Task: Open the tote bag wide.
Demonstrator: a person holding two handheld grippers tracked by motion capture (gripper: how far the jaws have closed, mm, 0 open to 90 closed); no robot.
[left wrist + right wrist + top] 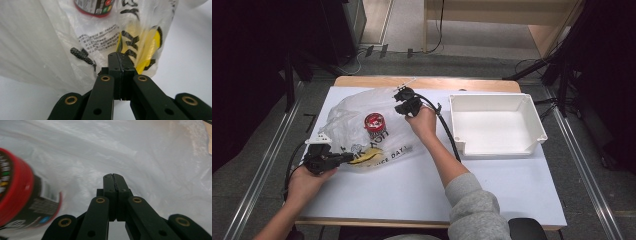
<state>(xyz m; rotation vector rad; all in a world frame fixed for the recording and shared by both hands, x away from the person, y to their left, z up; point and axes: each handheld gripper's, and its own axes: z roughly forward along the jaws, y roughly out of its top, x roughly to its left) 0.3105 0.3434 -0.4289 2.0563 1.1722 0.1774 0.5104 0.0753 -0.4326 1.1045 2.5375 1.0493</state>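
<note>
High view: a translucent plastic bag [357, 125] with black print and a yellow patch lies crumpled on the white table [412, 190], left of the white plastic bin [495, 125]. Inside the bag sits a red-lidded can [374, 123] with a dark label.

The left gripper [346, 158] is at the bag's near edge, by the yellow patch. In the left gripper view its jaws are pressed together against the printed film [135, 40]; whether a fold is caught between them cannot be told. The can [93, 7] lies beyond, at the top of that view.

The right gripper [401, 92] is at the bag's far edge, between the can and the bin. In the right gripper view its jaws are likewise pressed together with the film [140, 152] right behind them, and a pinch on the film cannot be confirmed; the can [17, 192] lies close at the left.
</note>
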